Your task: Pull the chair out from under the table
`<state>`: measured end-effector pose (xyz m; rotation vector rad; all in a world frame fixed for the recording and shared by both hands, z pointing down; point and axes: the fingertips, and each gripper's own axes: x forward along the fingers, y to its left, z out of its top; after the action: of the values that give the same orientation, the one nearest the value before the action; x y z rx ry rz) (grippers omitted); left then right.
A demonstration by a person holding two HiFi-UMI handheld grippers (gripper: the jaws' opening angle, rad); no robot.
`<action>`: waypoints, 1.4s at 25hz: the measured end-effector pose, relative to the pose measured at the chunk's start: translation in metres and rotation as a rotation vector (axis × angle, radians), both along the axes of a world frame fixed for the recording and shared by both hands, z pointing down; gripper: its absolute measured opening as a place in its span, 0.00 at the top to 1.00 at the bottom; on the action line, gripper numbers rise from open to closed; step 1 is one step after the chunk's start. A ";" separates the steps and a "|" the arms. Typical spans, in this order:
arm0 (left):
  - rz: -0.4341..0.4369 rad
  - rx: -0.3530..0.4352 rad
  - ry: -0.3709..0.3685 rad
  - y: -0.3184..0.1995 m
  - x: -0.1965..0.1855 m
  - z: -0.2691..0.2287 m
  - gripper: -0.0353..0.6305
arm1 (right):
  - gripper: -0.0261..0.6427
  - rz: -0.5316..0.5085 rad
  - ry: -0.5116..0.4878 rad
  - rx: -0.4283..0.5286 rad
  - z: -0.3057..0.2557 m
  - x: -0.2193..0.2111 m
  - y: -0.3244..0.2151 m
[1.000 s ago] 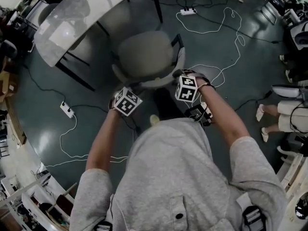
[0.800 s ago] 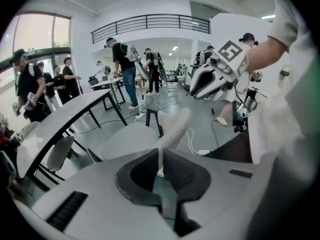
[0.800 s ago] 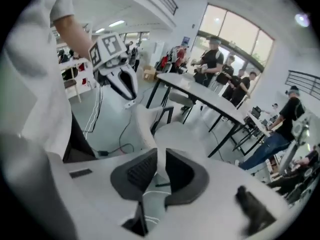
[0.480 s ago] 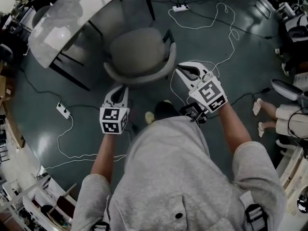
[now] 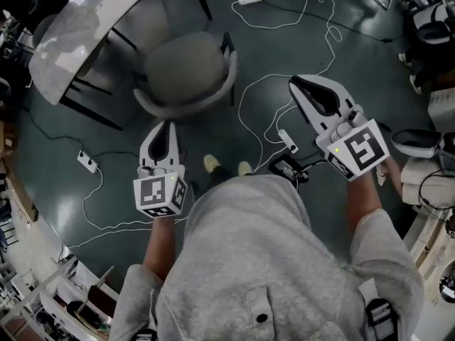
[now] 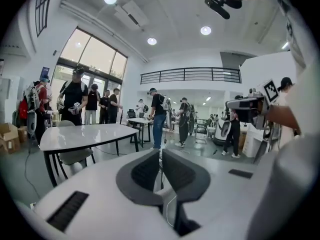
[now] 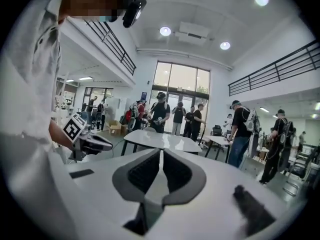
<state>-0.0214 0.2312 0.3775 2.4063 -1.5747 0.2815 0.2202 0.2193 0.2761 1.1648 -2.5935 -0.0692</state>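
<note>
The grey padded chair [image 5: 186, 68] stands on the dark floor, its seat out from under the white table [image 5: 85, 20] and its curved backrest [image 5: 192, 106] toward me. My left gripper [image 5: 166, 129] hangs just short of the backrest, well above it, touching nothing. My right gripper [image 5: 304, 85] is held high, out to the right of the chair. Both have just closed their jaws with nothing between them. In the left gripper view the shut jaws [image 6: 161, 156] point at the table [image 6: 85, 135]. In the right gripper view the shut jaws [image 7: 161, 159] face the same table [image 7: 160, 140].
White cables [image 5: 284, 84] loop over the floor to the right of the chair, and a power strip [image 5: 87, 162] lies at the left. A second chair [image 6: 74, 155] sits under the table's far side. Several people [image 6: 159, 115] stand in the hall beyond. My feet [image 5: 226, 166] are just behind the chair.
Both grippers have come off the chair's backrest and lifted toward the camera, swinging from pointing down to nearly level. The right one has also moved out to the right.
</note>
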 end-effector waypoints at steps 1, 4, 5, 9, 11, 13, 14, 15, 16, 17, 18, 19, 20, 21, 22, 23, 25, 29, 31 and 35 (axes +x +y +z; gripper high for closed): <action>-0.008 0.012 0.004 0.003 0.005 -0.006 0.90 | 0.90 0.028 -0.032 0.013 -0.012 0.014 0.005; -0.014 0.026 0.012 0.013 0.017 -0.015 0.90 | 0.90 0.128 -0.157 0.035 -0.042 0.057 0.014; -0.013 0.030 0.010 0.018 0.020 -0.017 0.90 | 0.90 0.158 -0.156 0.042 -0.045 0.069 0.015; -0.019 0.047 0.002 0.039 0.022 -0.022 0.90 | 0.90 0.212 -0.004 0.080 -0.039 0.091 0.031; -0.021 0.054 0.003 0.049 0.024 -0.022 0.90 | 0.90 0.202 -0.021 0.068 -0.032 0.088 0.044; -0.026 0.054 0.001 0.058 0.026 -0.021 0.90 | 0.90 0.210 -0.031 0.057 -0.017 0.082 0.058; -0.032 0.054 0.003 0.063 0.026 -0.020 0.90 | 0.90 0.219 -0.038 0.048 -0.009 0.080 0.064; -0.040 0.053 0.006 0.067 0.027 -0.020 0.90 | 0.91 0.228 -0.049 0.036 0.000 0.077 0.069; -0.048 0.053 0.008 0.070 0.027 -0.020 0.90 | 0.91 0.235 -0.059 0.025 0.007 0.075 0.073; -0.055 0.053 0.010 0.073 0.028 -0.020 0.90 | 0.91 0.242 -0.070 0.014 0.013 0.073 0.077; -0.060 0.053 0.012 0.077 0.028 -0.020 0.90 | 0.90 0.249 -0.085 0.003 0.018 0.071 0.080; -0.065 0.052 0.015 0.080 0.028 -0.020 0.90 | 0.90 0.254 -0.104 -0.007 0.021 0.068 0.082; -0.070 0.051 0.019 0.083 0.026 -0.020 0.90 | 0.90 0.257 -0.122 -0.013 0.023 0.064 0.083; -0.075 0.050 0.022 0.085 0.025 -0.021 0.90 | 0.90 0.258 -0.134 -0.015 0.023 0.059 0.084; -0.080 0.049 0.026 0.087 0.023 -0.021 0.90 | 0.90 0.254 -0.139 -0.013 0.023 0.054 0.085; -0.083 0.050 0.028 0.090 0.021 -0.021 0.90 | 0.90 0.247 -0.138 -0.008 0.022 0.049 0.086; -0.084 0.059 0.032 0.094 0.021 -0.022 0.90 | 0.90 0.228 -0.146 -0.004 0.022 0.042 0.088; -0.091 0.078 0.021 0.097 0.027 -0.026 0.90 | 0.90 0.210 -0.174 -0.011 0.023 0.039 0.091; -0.097 0.079 0.005 0.099 0.029 -0.026 0.90 | 0.90 0.204 -0.163 -0.007 0.026 0.038 0.091; -0.104 0.076 -0.004 0.090 0.037 -0.026 0.90 | 0.90 0.184 -0.170 -0.007 0.027 0.038 0.080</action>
<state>0.0157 0.3216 0.3517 2.3698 -1.7357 0.2109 0.2586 0.2992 0.3031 1.4588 -2.6122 0.0816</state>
